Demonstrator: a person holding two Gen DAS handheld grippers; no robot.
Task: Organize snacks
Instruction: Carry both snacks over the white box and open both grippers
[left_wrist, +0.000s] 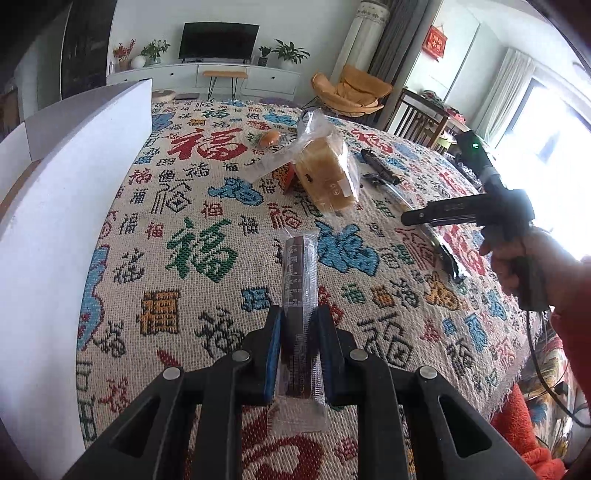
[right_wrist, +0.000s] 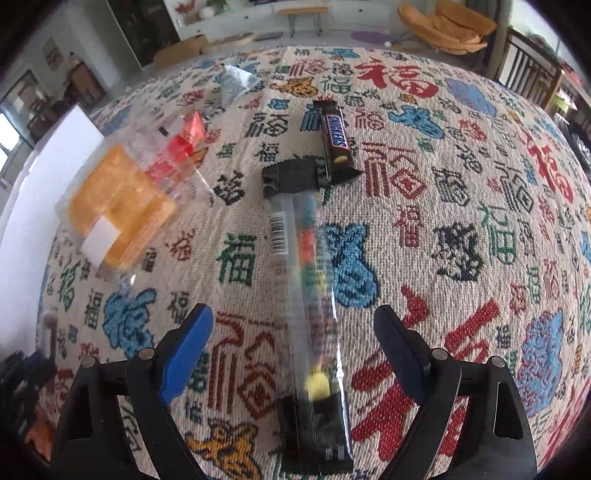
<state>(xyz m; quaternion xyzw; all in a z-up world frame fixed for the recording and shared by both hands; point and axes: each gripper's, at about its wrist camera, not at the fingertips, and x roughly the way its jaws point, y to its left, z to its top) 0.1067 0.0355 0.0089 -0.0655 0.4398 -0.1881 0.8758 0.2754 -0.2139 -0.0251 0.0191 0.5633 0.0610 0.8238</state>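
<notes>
While your left gripper (left_wrist: 295, 343) is clamped on the dark snack bar (left_wrist: 300, 291), that bar sits in its clear wrapper between the blue pads, sticking forward and lifted off the patterned tablecloth (left_wrist: 192, 206). Your right gripper (right_wrist: 293, 345) has its jaws wide apart, nothing pressed between them; the long clear candy tube (right_wrist: 308, 280) lies flat on the cloth directly under the gap, running away from you, black caps at both ends. Snickers bar (right_wrist: 334, 134) lies just past the tube's far end, touching or nearly touching the cap, can't tell which. Bagged bread (right_wrist: 118, 199) sits to the left of the tube, near but apart, blurred in the right view. Small orange snack (left_wrist: 271, 137) is farther back on the cloth. White box (left_wrist: 66, 206) stands at the left edge of the table. Your right hand (left_wrist: 524, 258) shows in the left view, holding its gripper above the cloth.
</notes>
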